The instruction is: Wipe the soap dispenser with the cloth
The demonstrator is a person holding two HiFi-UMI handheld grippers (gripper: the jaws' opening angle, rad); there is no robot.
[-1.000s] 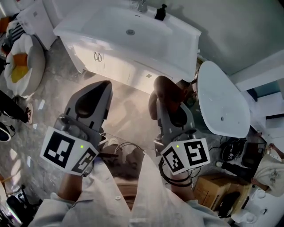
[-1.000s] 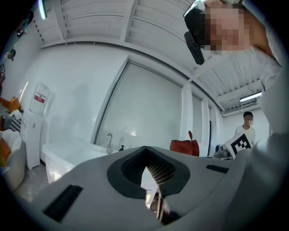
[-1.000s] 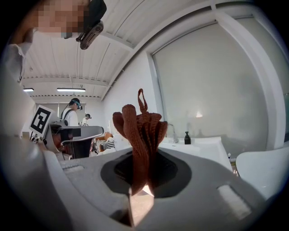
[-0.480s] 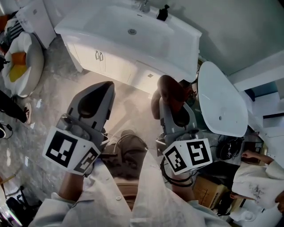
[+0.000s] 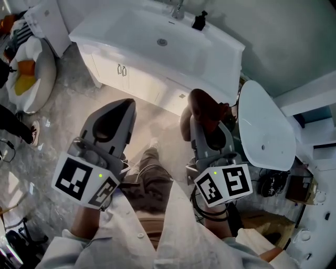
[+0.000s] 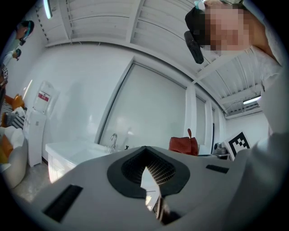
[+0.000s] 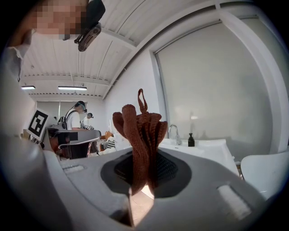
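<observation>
The right gripper (image 7: 137, 187) is clamped shut on a brown knitted cloth (image 7: 141, 131). The cloth is bunched lengthwise between the jaws and stands straight out past their tips, with its long axis running along the jaws and a small loop at the far end. The left gripper (image 6: 151, 191) is held level beside it, jaws drawn together to a thin slit with nothing gripped.

Ahead of both grippers and well apart from them, a white washbasin (image 5: 207, 58) is seen, with the drain (image 5: 162, 41) showing in its bowl. The black soap dispenser (image 5: 199, 21) is set upright on the basin's far rim, just right of the faucet (image 5: 178, 9), beyond the cloth's tip and slightly to its right.
</observation>
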